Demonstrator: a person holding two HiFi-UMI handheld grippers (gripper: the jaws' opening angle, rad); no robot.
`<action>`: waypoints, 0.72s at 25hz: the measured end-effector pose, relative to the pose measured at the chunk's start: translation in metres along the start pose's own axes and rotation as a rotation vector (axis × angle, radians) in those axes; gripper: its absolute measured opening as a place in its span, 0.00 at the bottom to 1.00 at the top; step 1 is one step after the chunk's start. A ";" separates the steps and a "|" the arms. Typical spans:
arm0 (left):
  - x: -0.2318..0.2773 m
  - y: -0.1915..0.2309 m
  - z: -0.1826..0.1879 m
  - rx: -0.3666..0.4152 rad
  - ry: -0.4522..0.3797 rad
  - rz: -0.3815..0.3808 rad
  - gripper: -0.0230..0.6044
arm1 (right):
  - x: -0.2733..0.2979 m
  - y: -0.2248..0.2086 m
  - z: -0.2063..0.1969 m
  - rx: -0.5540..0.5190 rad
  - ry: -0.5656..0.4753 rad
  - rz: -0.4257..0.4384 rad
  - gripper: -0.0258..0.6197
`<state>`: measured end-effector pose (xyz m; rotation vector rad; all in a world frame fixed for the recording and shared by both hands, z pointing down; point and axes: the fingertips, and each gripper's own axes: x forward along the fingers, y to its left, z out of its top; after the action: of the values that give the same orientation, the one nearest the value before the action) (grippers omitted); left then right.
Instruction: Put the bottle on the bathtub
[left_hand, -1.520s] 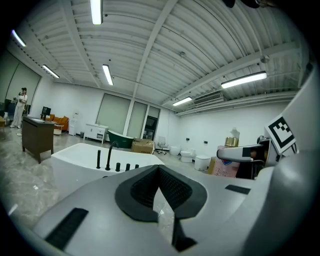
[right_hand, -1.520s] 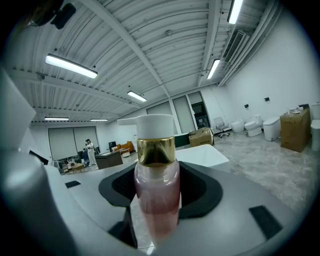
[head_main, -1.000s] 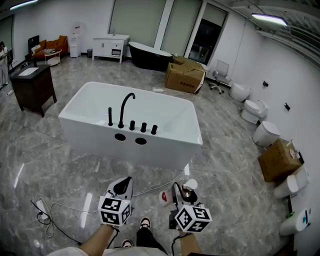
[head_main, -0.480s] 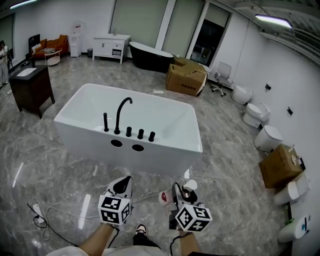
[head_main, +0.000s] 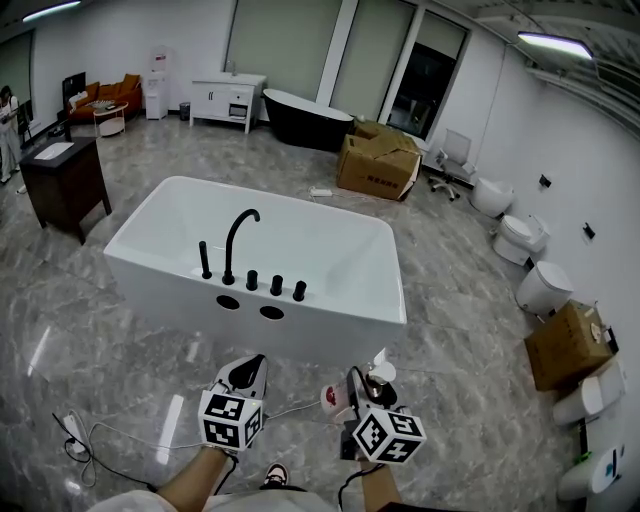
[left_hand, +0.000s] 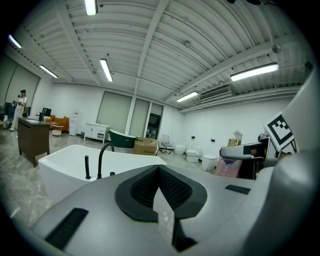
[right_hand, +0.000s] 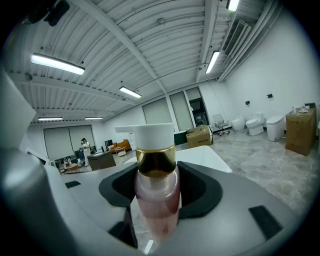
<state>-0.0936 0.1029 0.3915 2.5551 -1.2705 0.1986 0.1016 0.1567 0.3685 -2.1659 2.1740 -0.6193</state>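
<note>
The white bathtub (head_main: 345, 300) stands on the marble floor just ahead of me, with a black faucet (head_main: 234, 243) and knobs on its near deck. My right gripper (head_main: 366, 386) is shut on a pink bottle (head_main: 377, 374) with a gold collar and white pump cap. In the right gripper view the bottle (right_hand: 156, 200) stands upright between the pads. My left gripper (head_main: 246, 374) is beside it, shut with nothing in it. In the left gripper view its gripper (left_hand: 159, 172) has its pads together, with the bathtub (left_hand: 65, 162) ahead and the bottle (left_hand: 229, 167) at the right.
A dark wooden cabinet (head_main: 65, 178) stands left of the tub. Cardboard boxes (head_main: 378, 162) and a black tub (head_main: 305, 115) lie beyond it. Toilets (head_main: 543, 287) and another box (head_main: 566, 345) line the right wall. A cable and power strip (head_main: 78, 432) lie on the floor at lower left.
The bathtub has drawn nearer and slid lower in the head view as I walk towards it. Both grippers keep their places in the picture, the right one holding the bottle throughout.
</note>
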 end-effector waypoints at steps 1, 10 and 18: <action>0.006 0.000 0.001 0.002 0.001 0.001 0.04 | 0.005 -0.004 0.002 0.001 0.000 0.001 0.40; 0.049 0.006 0.011 0.004 0.010 0.025 0.04 | 0.044 -0.029 0.018 0.007 0.007 0.015 0.40; 0.086 0.003 0.022 0.007 -0.004 0.035 0.04 | 0.072 -0.052 0.035 0.002 0.001 0.023 0.40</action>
<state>-0.0440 0.0288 0.3922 2.5411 -1.3192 0.2055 0.1585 0.0797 0.3702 -2.1364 2.1944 -0.6208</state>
